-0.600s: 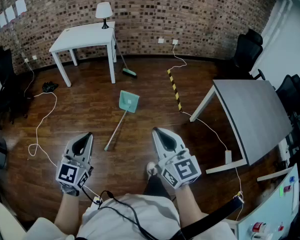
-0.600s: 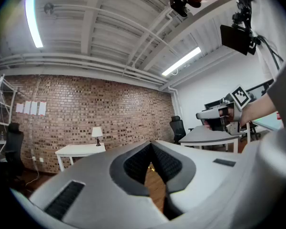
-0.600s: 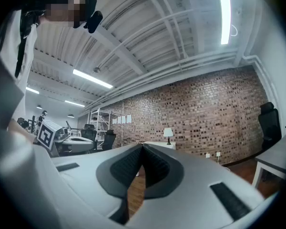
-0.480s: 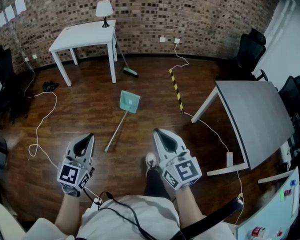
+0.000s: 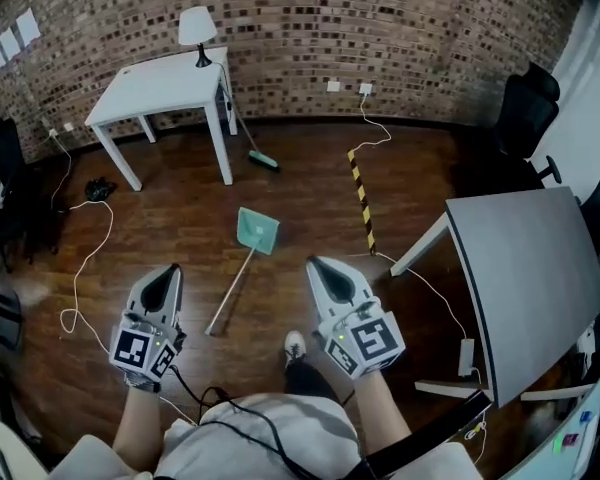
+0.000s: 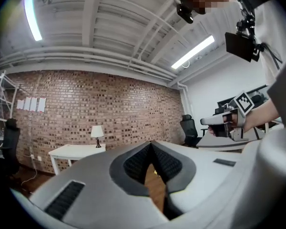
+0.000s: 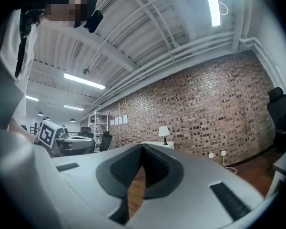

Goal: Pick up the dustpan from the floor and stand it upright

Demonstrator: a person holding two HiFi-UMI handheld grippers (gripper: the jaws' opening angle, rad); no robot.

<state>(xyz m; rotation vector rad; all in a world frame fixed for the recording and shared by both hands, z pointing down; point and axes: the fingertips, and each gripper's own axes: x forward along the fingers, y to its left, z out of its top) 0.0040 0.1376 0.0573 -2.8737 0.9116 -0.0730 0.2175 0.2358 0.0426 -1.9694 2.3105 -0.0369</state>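
You're holding both tools level and empty: your left gripper (image 5: 166, 271) has its jaws pressed together, and your right gripper (image 5: 316, 265) is closed on nothing too. The dustpan (image 5: 257, 230) lies flat on the floor (image 5: 170, 218) ahead, between the two, well out of reach. Pickup and standing it upright both remain.

Left gripper (image 6: 151, 143): jaws closed tip to tip, nothing between them, wood floor (image 6: 155, 185) visible below. Ahead: brick wall (image 6: 109, 106), white table (image 6: 74, 151) with lamp (image 6: 97, 131) on it. Far right: hand-held right gripper (image 6: 204, 121), black office chair (image 6: 187, 128) beside it.
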